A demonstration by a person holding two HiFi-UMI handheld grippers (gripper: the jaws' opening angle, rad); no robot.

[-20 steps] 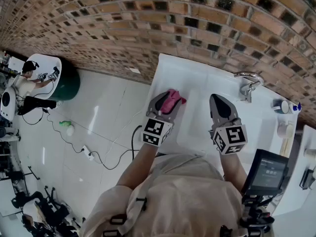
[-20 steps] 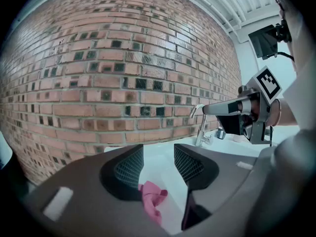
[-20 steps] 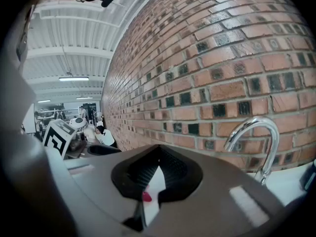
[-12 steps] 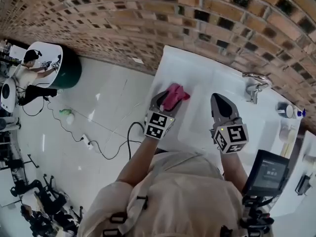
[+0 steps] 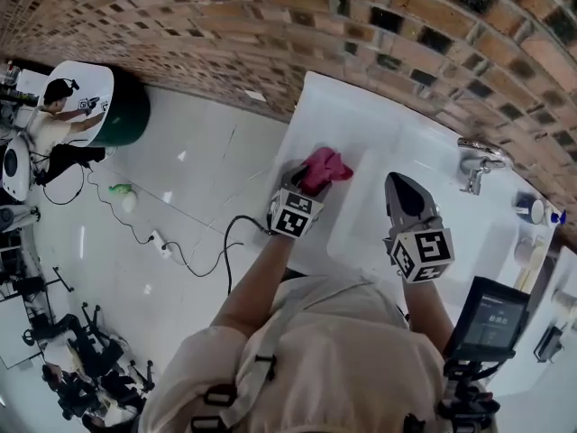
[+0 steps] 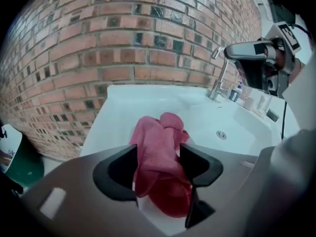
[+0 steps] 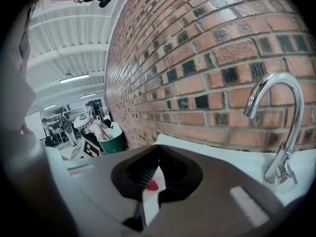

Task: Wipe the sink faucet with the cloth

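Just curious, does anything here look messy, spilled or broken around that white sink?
Nothing looks spilled or broken. The only untidy thing is the pink cloth, crumpled in a heap at the left end of the sink rim, well away from the faucet. A black cable also trails loose across the floor beside it.

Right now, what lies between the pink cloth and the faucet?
Nothing but the white sink basin and its drain hole lies between cloth and faucet; the left gripper view shows it.
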